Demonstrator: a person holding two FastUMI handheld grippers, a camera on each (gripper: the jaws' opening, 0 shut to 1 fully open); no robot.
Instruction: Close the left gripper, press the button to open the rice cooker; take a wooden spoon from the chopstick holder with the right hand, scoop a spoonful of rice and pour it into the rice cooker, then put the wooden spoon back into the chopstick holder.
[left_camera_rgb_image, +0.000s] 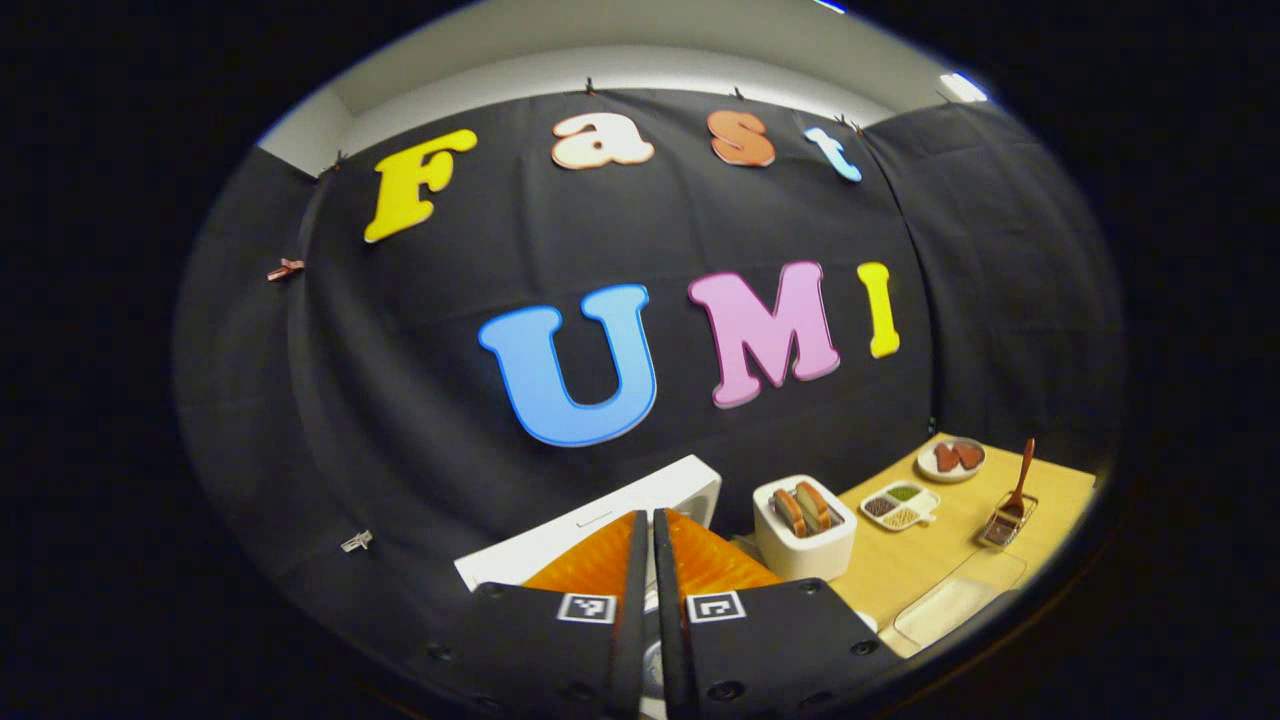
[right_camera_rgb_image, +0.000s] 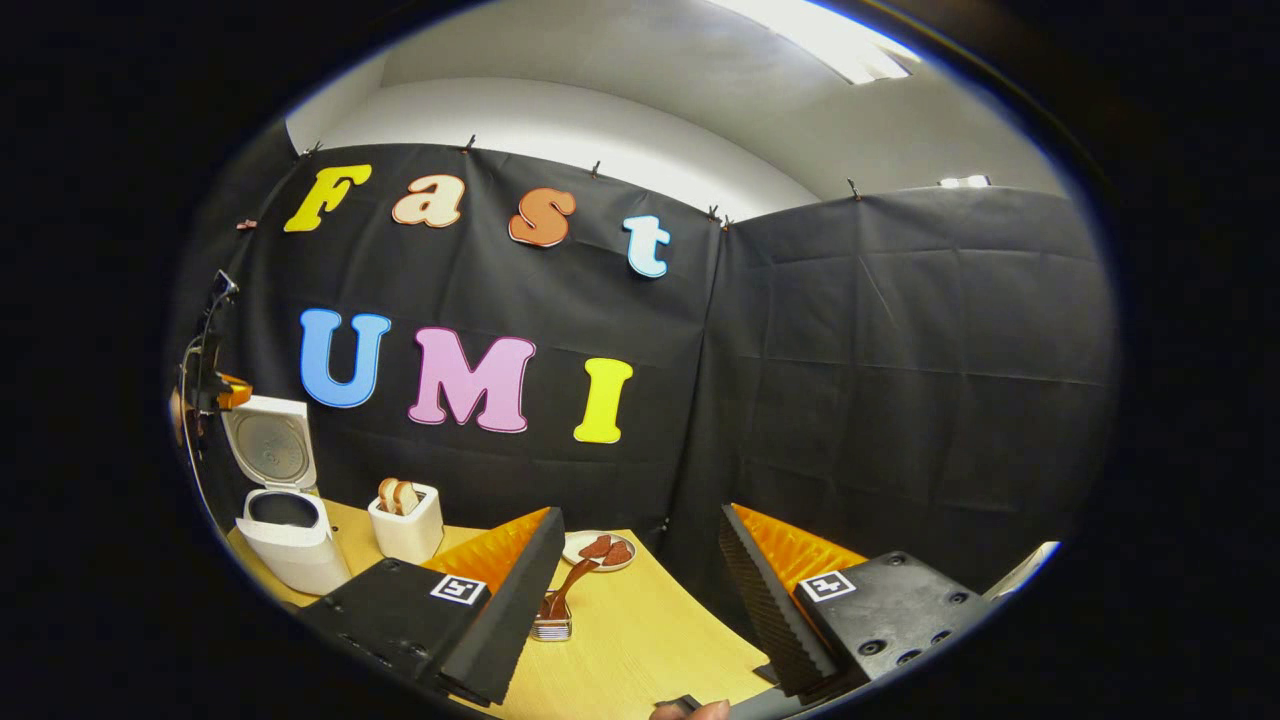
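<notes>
Rice cooker (right_camera_rgb_image: 285, 500) lid is up, so the button step looks done; my left gripper (left_camera_rgb_image: 655, 560) has its jaws pressed together on nothing, the cooker's white lid (left_camera_rgb_image: 600, 530) just beyond the tips. My right gripper (right_camera_rgb_image: 640, 590) has jaws wide apart, empty. The wooden spoon (right_camera_rgb_image: 565, 590) stands tilted in the chopstick holder (right_camera_rgb_image: 550, 628), between the jaws and nearer the left finger. I judge it light, stiff, a bit slick; I'd pinch the upper handle. The rice probably sits in the divided dish (left_camera_rgb_image: 900, 505), too small to be sure.
</notes>
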